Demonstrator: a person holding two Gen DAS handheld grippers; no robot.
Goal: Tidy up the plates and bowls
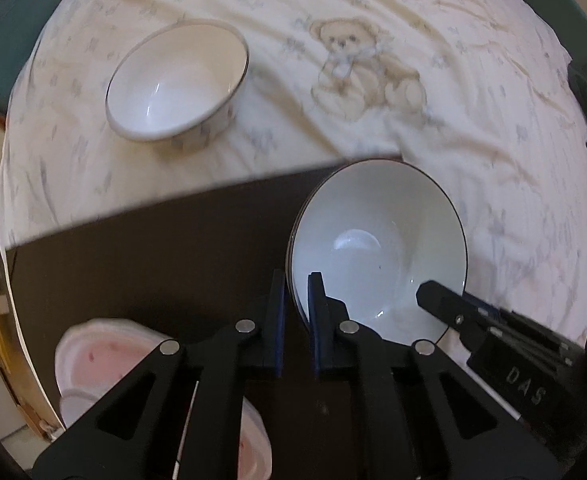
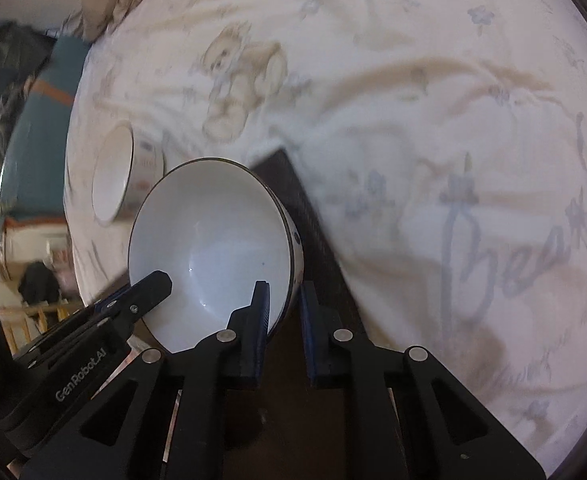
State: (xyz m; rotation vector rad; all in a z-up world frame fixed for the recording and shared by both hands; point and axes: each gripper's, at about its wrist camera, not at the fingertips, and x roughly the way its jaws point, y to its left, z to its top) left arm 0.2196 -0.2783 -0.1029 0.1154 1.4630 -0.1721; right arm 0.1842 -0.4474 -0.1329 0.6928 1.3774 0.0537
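A white bowl [image 1: 377, 240] with a thin dark rim is over the dark board [image 1: 153, 260], near the board's far right corner. My left gripper [image 1: 296, 294] is shut on its near-left rim, one blue pad inside and one outside. My right gripper [image 2: 283, 300] is shut on the same bowl [image 2: 213, 240], on its opposite rim. Each gripper shows in the other's view: the right gripper [image 1: 433, 294] at the bowl's right edge, the left gripper [image 2: 153, 284] at its left edge. A second white bowl [image 1: 177, 80] stands alone on the bear-print cloth, far left.
The bear-print cloth [image 1: 413, 60] covers the surface beyond and to the right of the board. Pink-and-white plates [image 1: 93, 360] sit at the board's near left, partly hidden by my left gripper. A teal surface [image 1: 9, 40] lies past the cloth's left edge.
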